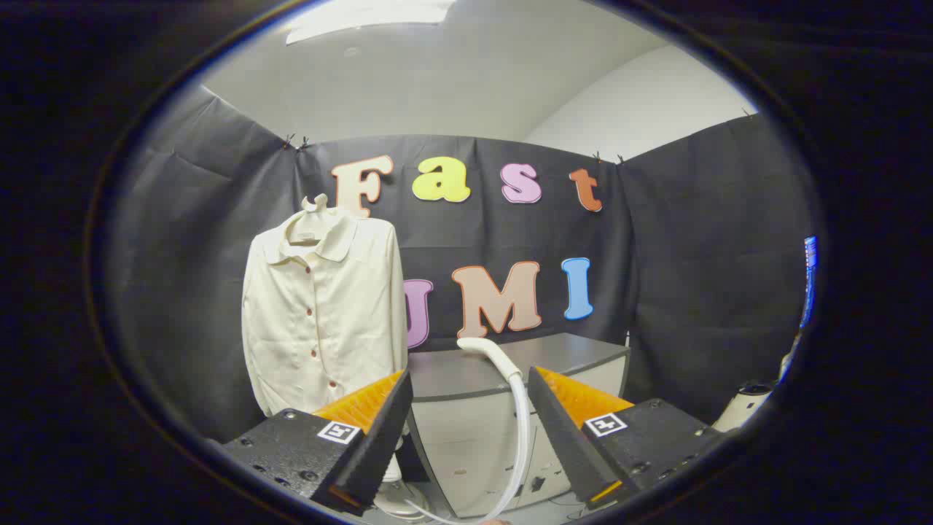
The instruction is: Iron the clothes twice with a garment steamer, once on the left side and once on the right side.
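A: How many garments, and where?

B: One cream shirt (pixel 324 313), hung on one hanger (pixel 315 204) against the booth's black wall, beyond the left finger of the hand-held gripper (pixel 470 419). It hangs upright, front buttoned, its lower hem dipping behind that finger.

A: And the steamer?

B: One white steamer head (pixel 487 348) on one white hose (pixel 521 437). The head rises just ahead of the fingers, nearer the right one, and the hose curves down between them. A pale base (pixel 397 496) sits low behind the left finger; it may belong to the steamer, though too little shows to be sure.

A: What are the fingers doing?

B: Spread wide, gripping nothing. The hose runs through the gap, seemingly touching neither finger.

A: Room to move?

B: One grey-topped bench (pixel 510 368) stands beyond the fingers, its front edge crossing the gap. The shirt's right edge sits just beside the bench's left end. Open wall lies left of the shirt.
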The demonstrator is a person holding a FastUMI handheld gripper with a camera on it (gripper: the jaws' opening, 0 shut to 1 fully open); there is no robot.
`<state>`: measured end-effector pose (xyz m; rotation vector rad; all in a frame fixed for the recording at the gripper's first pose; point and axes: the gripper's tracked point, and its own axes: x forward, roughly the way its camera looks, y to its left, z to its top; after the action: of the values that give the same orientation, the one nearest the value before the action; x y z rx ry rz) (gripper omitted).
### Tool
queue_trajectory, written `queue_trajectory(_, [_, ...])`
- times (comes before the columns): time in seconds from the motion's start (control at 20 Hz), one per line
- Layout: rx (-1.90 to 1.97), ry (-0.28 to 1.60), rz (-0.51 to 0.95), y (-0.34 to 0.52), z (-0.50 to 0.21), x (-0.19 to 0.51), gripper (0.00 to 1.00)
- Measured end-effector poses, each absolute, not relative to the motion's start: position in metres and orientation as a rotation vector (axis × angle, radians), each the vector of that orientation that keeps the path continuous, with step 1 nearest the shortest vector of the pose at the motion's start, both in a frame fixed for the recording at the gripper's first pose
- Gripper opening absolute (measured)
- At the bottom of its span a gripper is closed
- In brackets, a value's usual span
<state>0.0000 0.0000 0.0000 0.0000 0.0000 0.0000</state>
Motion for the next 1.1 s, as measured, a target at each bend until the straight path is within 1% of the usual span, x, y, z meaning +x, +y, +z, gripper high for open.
queue_trajectory(0.35, [0.042,0.018,0.006,-0.023,-0.004,0.005,0.96])
queue_trajectory(0.85, [0.06,0.066,0.022,-0.059,-0.002,0.032,0.96])
queue_trajectory(1.1, [0.072,0.068,0.052,-0.062,0.006,0.055,0.96])
